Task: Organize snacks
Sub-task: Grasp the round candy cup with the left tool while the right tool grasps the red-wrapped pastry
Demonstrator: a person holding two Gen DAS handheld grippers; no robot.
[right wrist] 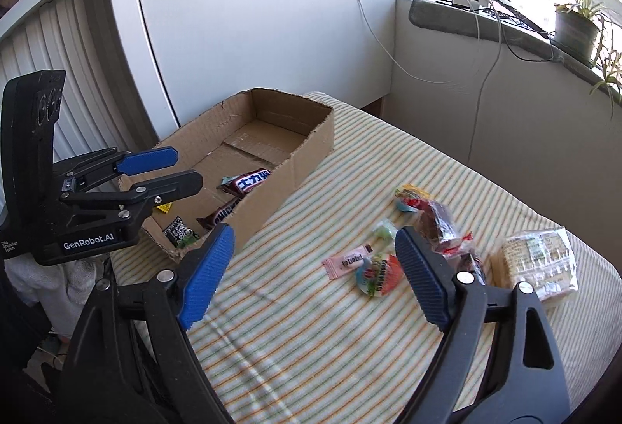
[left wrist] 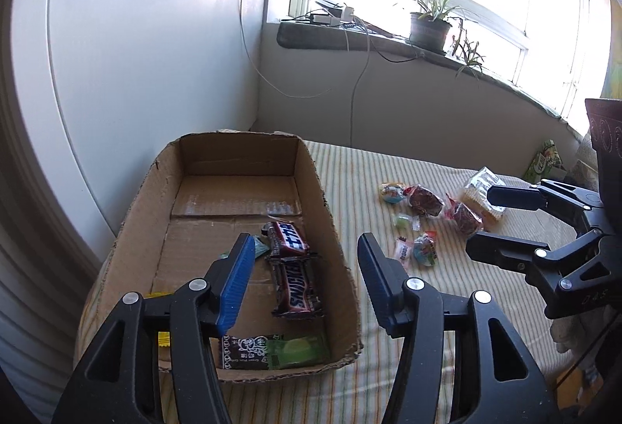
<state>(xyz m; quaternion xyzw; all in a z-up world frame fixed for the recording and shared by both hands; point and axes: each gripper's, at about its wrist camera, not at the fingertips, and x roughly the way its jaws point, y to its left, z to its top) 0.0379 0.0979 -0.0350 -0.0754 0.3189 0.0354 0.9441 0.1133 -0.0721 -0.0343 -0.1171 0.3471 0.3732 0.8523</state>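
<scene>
A shallow cardboard box [left wrist: 241,151] [right wrist: 280,186] stands on the striped cloth. Inside lie two Snickers bars [left wrist: 297,288] [right wrist: 252,181], a black and green packet [left wrist: 272,350] and a yellow packet [left wrist: 163,338]. My left gripper [left wrist: 307,249] [right wrist: 186,165] hangs open over the box's near end, with nothing between its blue pads. To the right of the box loose snacks lie on the cloth: a pink candy [right wrist: 348,262], a colourful round sweet [right wrist: 379,274], brown cakes [right wrist: 439,221] [left wrist: 423,202] and a cracker pack [right wrist: 538,264]. My right gripper [right wrist: 315,233] [left wrist: 482,221] is open and empty above the cloth, near these snacks.
A white cabinet [left wrist: 136,54] rises right behind the box. Beyond the table a window sill carries a potted plant [left wrist: 429,27], a charger and hanging cables [left wrist: 353,85]. A green carton [left wrist: 544,159] stands at the cloth's far right edge.
</scene>
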